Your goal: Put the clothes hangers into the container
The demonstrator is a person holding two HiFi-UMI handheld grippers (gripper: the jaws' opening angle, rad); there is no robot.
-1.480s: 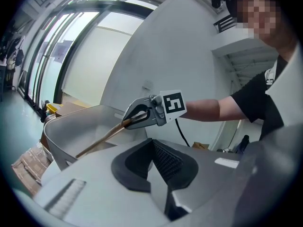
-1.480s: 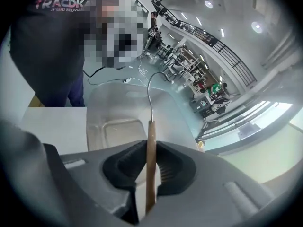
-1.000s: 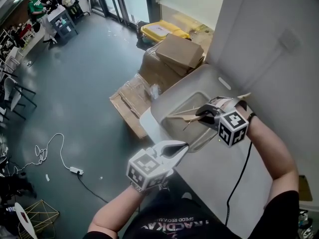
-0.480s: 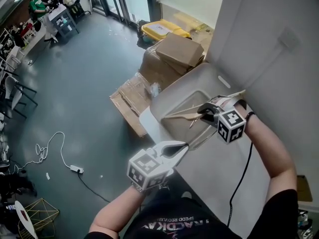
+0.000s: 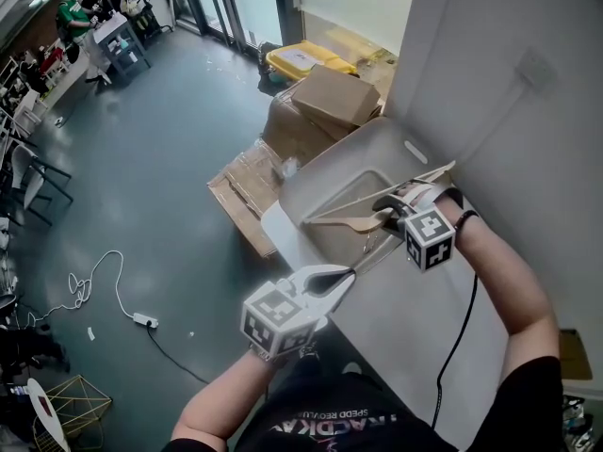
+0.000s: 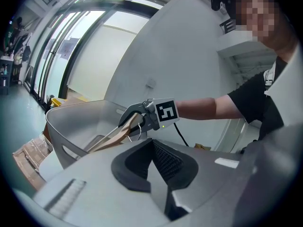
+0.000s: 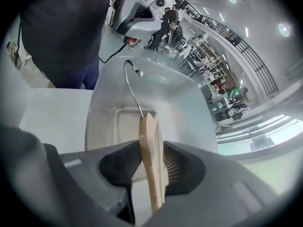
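A wooden clothes hanger (image 5: 347, 220) with a wire hook lies level across the top of the grey plastic container (image 5: 316, 172). My right gripper (image 5: 382, 217) is at the hanger's middle, over the tub's near right rim. In the right gripper view the hanger (image 7: 150, 145) stands on edge between the pads, its hook (image 7: 132, 84) reaching out over the tub (image 7: 189, 108). Those jaws are opening, and the pads no longer clamp the wood. My left gripper (image 5: 339, 279) hangs shut and empty just in front of the tub. The left gripper view shows its pads (image 6: 152, 162) together, with the right gripper (image 6: 130, 119) and hanger (image 6: 111, 136) beyond.
The tub stands on a white table (image 5: 405, 318) against a white wall (image 5: 509, 83). Cardboard boxes (image 5: 330, 97), flattened cardboard (image 5: 247, 191) and a yellow bin (image 5: 301, 59) lie on the floor behind it. A white cable (image 5: 104, 290) trails across the floor at left.
My right gripper has shifted a little up and left over the tub with the hanger, and its jaws have spread. The left gripper has not moved.
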